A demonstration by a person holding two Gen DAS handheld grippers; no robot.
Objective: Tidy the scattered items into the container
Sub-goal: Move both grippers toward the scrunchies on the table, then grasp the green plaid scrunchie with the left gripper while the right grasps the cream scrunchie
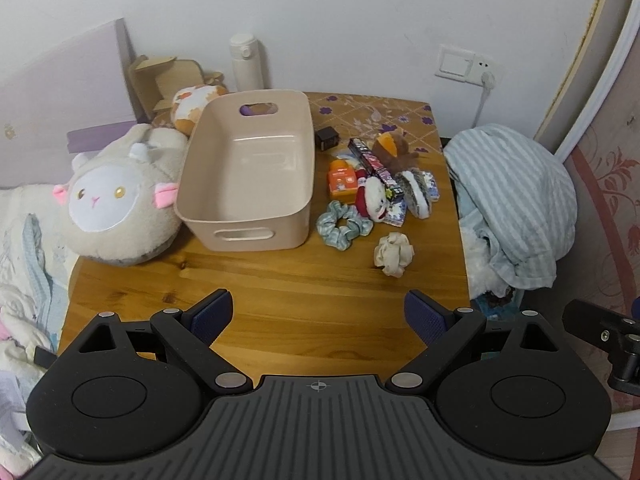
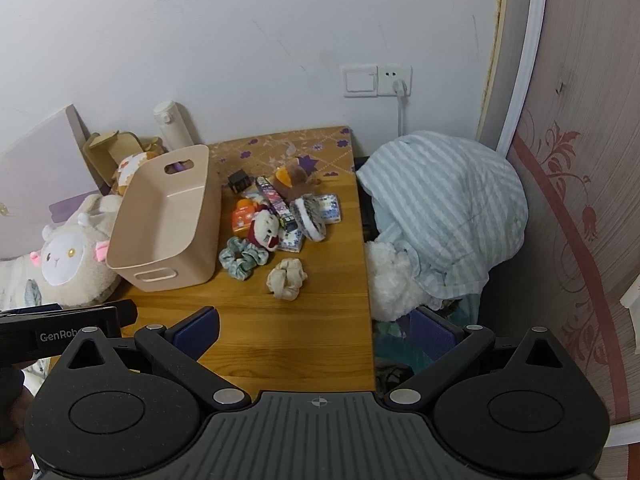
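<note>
Desk [image 1: 280, 300] | bin [image 1: 248, 168] empty, left-centre | cream scrunchie [image 1: 394, 254] nearest, ahead-right of left gripper [image 1: 318, 316] | right gripper [image 2: 316, 334] nearer | both wide open, empty

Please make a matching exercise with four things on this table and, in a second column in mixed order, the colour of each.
Things:
1. bin
2. scrunchie
3. small bottle
4. knotted cloth

Colours:
a. orange
b. cream
c. pale pink-beige
d. light blue-green

Pairs: 1-c, 2-d, 3-a, 4-b
</note>
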